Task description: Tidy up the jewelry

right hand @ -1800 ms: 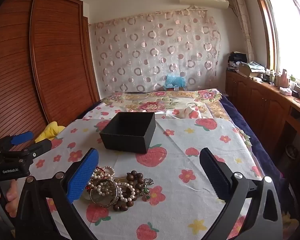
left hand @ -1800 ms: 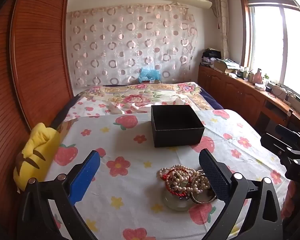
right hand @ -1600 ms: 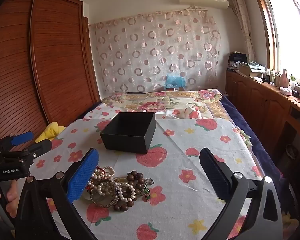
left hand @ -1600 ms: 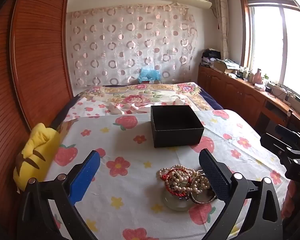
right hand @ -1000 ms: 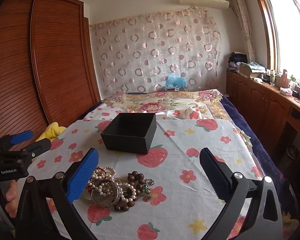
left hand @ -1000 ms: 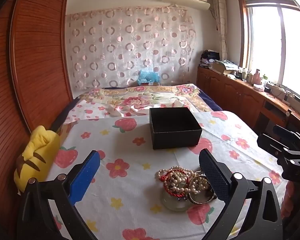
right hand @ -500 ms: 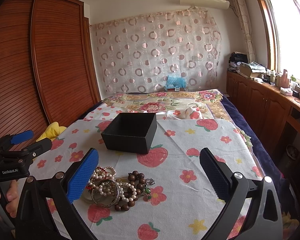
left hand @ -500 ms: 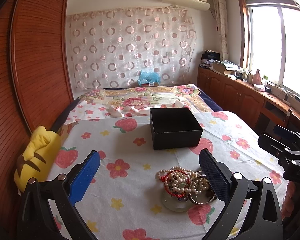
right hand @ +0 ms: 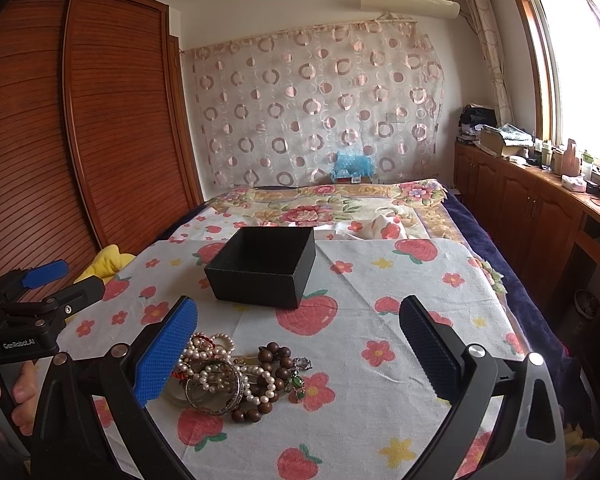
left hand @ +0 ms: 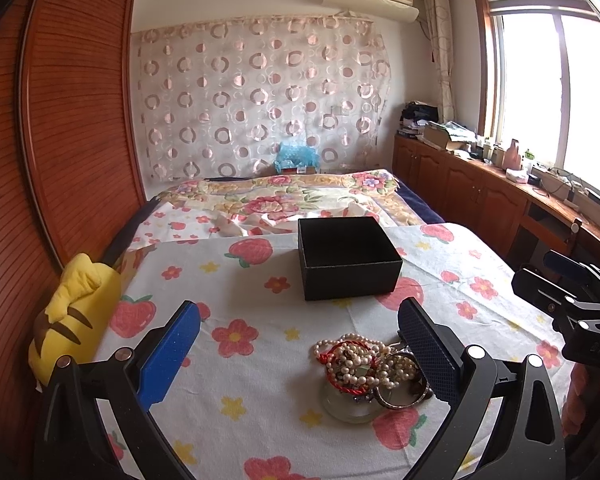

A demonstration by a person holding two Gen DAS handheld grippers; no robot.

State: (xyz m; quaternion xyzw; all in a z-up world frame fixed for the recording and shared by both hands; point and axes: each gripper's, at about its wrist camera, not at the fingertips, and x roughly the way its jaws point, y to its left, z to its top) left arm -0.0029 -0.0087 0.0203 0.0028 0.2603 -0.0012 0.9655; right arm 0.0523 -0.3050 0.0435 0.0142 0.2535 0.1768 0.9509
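A pile of jewelry (left hand: 370, 374) lies on the strawberry-print cloth: pearl strands, a red cord bracelet, a metal bangle, a pale jade ring. In the right wrist view the pile (right hand: 228, 376) also shows brown wooden beads and a small green charm. An open, empty black box (left hand: 348, 258) stands beyond the pile, also in the right wrist view (right hand: 262, 266). My left gripper (left hand: 298, 350) is open and empty, the pile just inside its right finger. My right gripper (right hand: 298, 346) is open and empty, the pile by its left finger.
A yellow plush toy (left hand: 74, 312) lies at the table's left edge by the wooden wardrobe (left hand: 28, 160). A bed with a floral blanket (left hand: 284, 200) lies behind the table. Wooden cabinets (right hand: 540, 208) run along the right wall under the window.
Both grippers have barely shifted; the views drift only slightly. The jewelry and the box have stayed in place and both grippers stay open.
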